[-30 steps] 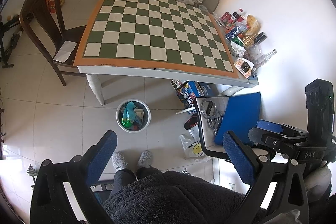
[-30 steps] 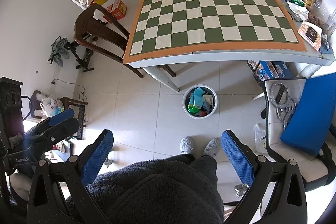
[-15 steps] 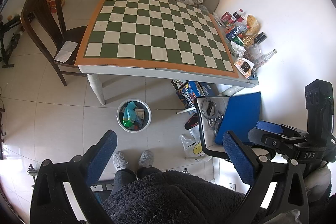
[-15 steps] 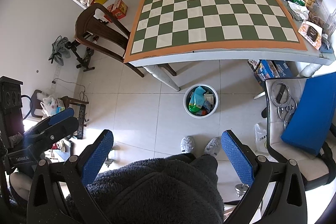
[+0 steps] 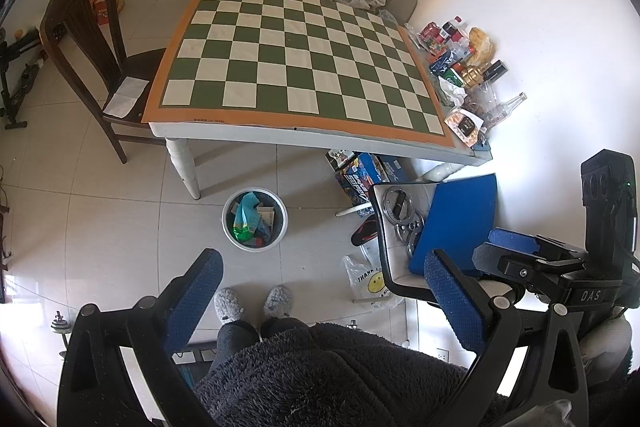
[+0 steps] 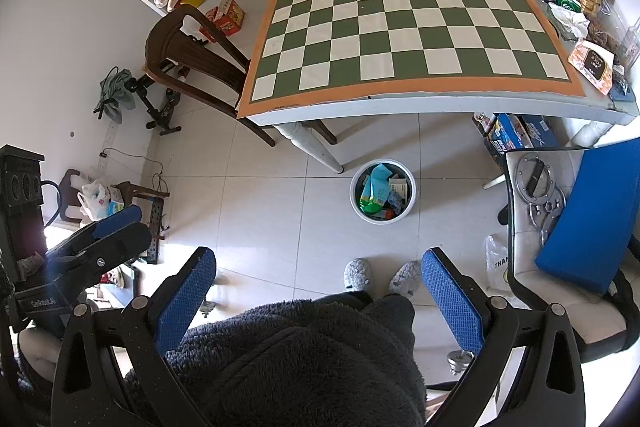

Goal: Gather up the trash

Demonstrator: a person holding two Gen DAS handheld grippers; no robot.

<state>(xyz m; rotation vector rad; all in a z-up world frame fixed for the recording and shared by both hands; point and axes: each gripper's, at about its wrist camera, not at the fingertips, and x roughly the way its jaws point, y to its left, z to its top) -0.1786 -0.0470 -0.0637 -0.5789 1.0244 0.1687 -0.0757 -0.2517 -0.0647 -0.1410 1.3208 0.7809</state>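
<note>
- The trash (image 5: 460, 67) sits in a heap of bottles, cans and wrappers along the counter (image 5: 320, 143) edge, well ahead of both sets of jaws and to their right; a white bin (image 6: 383, 191), already part-filled, stands on the floor between the heap and us.
- We hold the left gripper (image 5: 324, 299) and right gripper (image 6: 318, 291) with jaws wide apart and empty, high above the floor.
- Risk: we judge the heap tightly packed, so a wide grasp may drag neighbours off the counter edge.
- Risk: the clear glass bottle (image 5: 510, 103) lies at the rim and could roll off and break.
- Risk: thin wrappers may slip from the pads during carry.
- Legible writing: "DAS" on the right gripper body in the left view, "THANK" on the floor bag (image 5: 370, 281). Can labels are too small to read.
</note>
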